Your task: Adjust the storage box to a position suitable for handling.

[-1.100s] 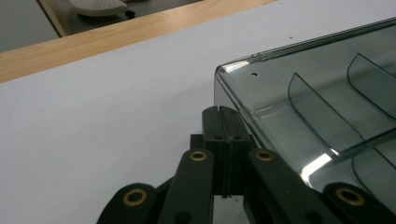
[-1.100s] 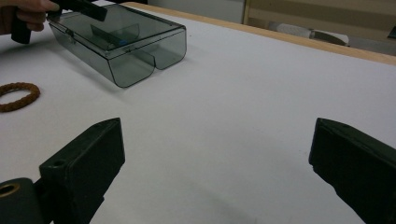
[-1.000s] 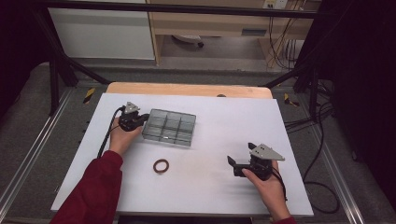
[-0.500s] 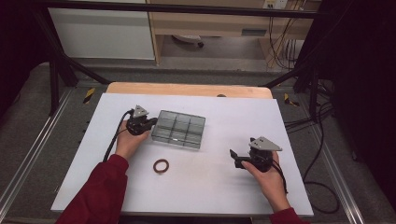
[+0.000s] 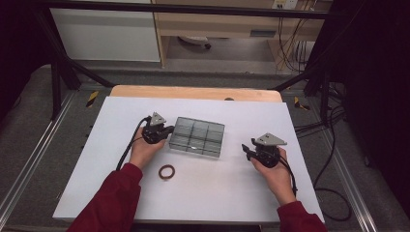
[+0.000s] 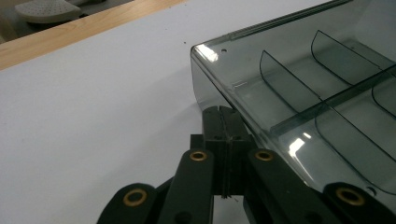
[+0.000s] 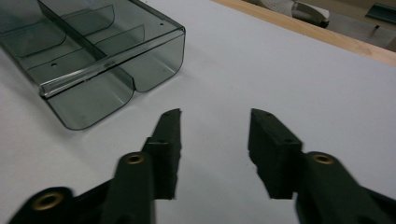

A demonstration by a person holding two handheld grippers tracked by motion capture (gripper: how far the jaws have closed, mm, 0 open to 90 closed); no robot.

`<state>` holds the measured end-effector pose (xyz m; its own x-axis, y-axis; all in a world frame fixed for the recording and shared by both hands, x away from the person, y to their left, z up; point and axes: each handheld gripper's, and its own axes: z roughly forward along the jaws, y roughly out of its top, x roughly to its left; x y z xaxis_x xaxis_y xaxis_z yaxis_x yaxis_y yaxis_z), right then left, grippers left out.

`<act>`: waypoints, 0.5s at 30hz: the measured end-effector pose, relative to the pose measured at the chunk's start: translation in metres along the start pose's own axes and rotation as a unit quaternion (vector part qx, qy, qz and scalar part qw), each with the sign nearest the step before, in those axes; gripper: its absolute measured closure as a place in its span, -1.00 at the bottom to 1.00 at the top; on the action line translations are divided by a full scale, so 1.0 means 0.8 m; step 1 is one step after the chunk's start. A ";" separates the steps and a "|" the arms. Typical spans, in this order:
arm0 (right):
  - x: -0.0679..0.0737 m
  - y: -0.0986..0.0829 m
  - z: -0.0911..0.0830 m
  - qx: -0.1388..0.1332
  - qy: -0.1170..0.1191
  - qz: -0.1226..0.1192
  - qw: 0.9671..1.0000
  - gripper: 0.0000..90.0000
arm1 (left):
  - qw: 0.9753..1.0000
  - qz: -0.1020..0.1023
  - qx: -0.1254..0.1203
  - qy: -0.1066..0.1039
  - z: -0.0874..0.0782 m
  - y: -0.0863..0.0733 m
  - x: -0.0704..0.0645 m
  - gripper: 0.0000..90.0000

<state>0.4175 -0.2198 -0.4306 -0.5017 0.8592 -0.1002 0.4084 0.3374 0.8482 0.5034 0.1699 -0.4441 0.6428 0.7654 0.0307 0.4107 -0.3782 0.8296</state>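
box: we see a clear grey box (image 5: 197,137) with little rooms inside, six of them. it lies flat near the middle of the white table (image 5: 208,193), a bit to the left and toward the far side.
box up close: in the left gripper view the box (image 6: 303,88) shows thin curved walls between its rooms. they look empty. in the right gripper view one corner of the box (image 7: 93,51) points toward us.
left gripper: our left gripper (image 5: 168,131) sits at the left side of the box. in the left gripper view its tip (image 6: 224,123) touches the box wall low down. its jaws are pressed tight together and nothing is between them.
right gripper: our right gripper (image 5: 245,149) is to the right of the box, near it but not touching. in its own view the right gripper (image 7: 215,135) has its jaws spread wide with bare table between them.
ring: a small brown ring (image 5: 167,171) lies flat on the table, on the near side of the box, beside our left sleeve (image 5: 113,203).
table edge: a wooden strip (image 5: 193,92) runs along the far side.
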 end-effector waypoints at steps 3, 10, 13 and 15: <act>-0.006 0.010 0.014 0.008 0.008 -0.011 1.000 0.73 | 1.000 -0.002 0.000 -0.004 0.002 0.002 -0.009 1.00; -0.015 0.021 0.040 0.020 0.026 -0.011 0.999 0.99 | 1.000 0.003 0.001 -0.013 0.004 0.004 -0.024 1.00; -0.019 0.022 0.054 0.029 0.029 -0.011 0.999 1.00 | 1.000 0.003 0.004 -0.011 0.002 0.004 -0.027 1.00; -0.021 0.024 0.062 0.029 0.031 -0.012 0.999 1.00 | 1.000 0.005 0.005 -0.011 0.001 0.003 -0.028 1.00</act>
<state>0.4712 -0.2086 -0.4385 -0.5578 0.8256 -0.0856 0.4379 0.3803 0.8146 0.4905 0.1514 -0.4429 0.6603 0.7505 0.0272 0.4103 -0.3908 0.8240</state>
